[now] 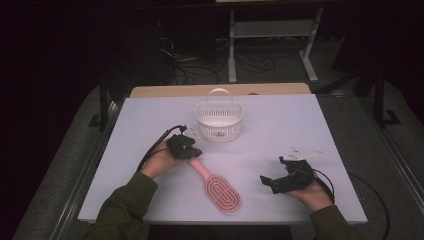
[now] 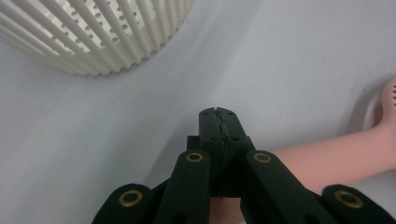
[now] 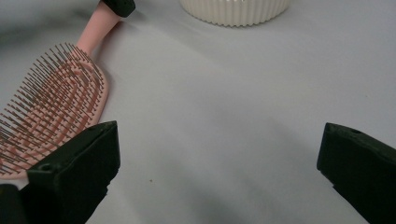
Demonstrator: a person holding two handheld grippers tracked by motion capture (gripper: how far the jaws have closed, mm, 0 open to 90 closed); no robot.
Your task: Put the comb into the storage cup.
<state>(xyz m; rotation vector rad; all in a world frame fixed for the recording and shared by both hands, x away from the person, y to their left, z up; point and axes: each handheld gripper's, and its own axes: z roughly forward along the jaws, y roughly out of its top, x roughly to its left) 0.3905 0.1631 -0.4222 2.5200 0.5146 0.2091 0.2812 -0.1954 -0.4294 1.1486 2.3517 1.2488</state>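
left gripper (image 1: 192,153): jaws together over brush (image 1: 218,190) handle, nothing clamped | right gripper (image 1: 266,181): apart, idle | tip: reopen, straddle handle, clamp, then basket (image 1: 219,131)

In the right gripper view, the right gripper (image 3: 217,172) has its two black jaws standing wide apart at the lower corners with bare table (image 3: 233,107) between them. A pink hairbrush (image 3: 51,107) lies bristles-up at the left, its handle running to the top edge. The ribbed white basket (image 3: 236,11) sits at top centre.
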